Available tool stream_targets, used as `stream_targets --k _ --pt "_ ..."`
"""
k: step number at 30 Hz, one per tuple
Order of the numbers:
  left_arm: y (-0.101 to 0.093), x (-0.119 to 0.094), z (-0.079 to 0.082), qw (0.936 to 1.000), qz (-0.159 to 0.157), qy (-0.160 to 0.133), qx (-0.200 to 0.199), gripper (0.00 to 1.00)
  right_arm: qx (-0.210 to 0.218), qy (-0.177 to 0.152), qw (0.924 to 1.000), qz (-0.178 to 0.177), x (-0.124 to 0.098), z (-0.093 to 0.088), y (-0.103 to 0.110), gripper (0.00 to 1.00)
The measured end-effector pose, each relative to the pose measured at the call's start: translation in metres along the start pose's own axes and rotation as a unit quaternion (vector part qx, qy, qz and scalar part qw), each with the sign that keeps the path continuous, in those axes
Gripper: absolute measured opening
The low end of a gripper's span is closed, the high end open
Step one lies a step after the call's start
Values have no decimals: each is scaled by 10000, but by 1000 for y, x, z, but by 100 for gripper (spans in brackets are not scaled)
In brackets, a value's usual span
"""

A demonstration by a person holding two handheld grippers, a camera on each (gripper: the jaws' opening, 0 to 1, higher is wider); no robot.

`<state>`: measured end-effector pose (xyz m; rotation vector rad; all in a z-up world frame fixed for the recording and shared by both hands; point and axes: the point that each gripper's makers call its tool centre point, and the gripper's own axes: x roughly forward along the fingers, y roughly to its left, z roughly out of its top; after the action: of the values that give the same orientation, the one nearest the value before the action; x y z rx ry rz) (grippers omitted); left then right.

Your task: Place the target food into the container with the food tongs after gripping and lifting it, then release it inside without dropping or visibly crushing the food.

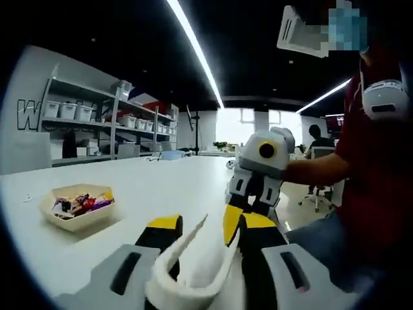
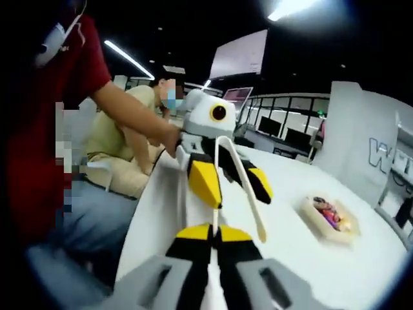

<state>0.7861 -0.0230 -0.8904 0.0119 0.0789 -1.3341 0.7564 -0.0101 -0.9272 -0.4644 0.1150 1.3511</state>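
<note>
Long white table (image 1: 161, 184) had lots of bare surface. In the left gripper view its far edge ran across mid-frame, and the near right edge dropped off just right of the grippers, with a person's red shirt and jeans beyond it. Shelving with white bins (image 1: 106, 119) stood in the upper left, well back from the table.

The tray of food (image 1: 77, 205), a shallow beige tray of mixed wrapped pieces, sat on the table at lower left of the left gripper view, well apart from both grippers, with bare table all around it. In the right gripper view the same tray (image 2: 328, 218) sat at right of centre, with bare table between it and the tools. No separate container could be made out.

Left gripper (image 1: 203, 236) rose from the bottom of its own view, jaws clamped on the white tongs (image 1: 193, 268), whose looped end sat low and whose arms spread upward between the yellow tips. In the right gripper view it (image 2: 226, 174) came in at centre, pointing down-right, held off the table, with the tong arms (image 2: 248, 194) hanging open towards the table; a bare forearm led back to upper left.

Right gripper (image 2: 213, 236): yellow tips pressed together, jaws closed on nothing. In the left gripper view it (image 1: 255, 194) hovered right of centre, near the table's right edge.
</note>
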Motion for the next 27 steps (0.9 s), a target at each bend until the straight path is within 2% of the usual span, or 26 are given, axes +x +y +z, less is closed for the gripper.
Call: stream_targets --k 1,5,7,11,15,22,27 --pt "5 -3 -2 9999 102 82 35 34 -136 225 9996 -43 -1 -9 -4 0" --pt "11 -10 -13 9992 149 334 166 32 -151 409 9990 -24 2 -21 -6 0" --pt "20 -14 -19 9978 340 527 218 31 -101 579 9983 -42 2 -31 -8 0" --pt "26 -18 -21 9972 383 584 271 25 -63 723 9973 -60 2 -39 -11 0" --pt "34 -20 -35 9957 422 798 198 25 -213 885 9958 -96 2 -44 -16 0" --pt "34 -21 -47 9933 355 1056 311 25 -179 836 9962 -136 0 -43 -25 0" --pt "42 -25 -47 9926 487 1056 354 25 -211 866 9959 -130 0 -47 -28 0"
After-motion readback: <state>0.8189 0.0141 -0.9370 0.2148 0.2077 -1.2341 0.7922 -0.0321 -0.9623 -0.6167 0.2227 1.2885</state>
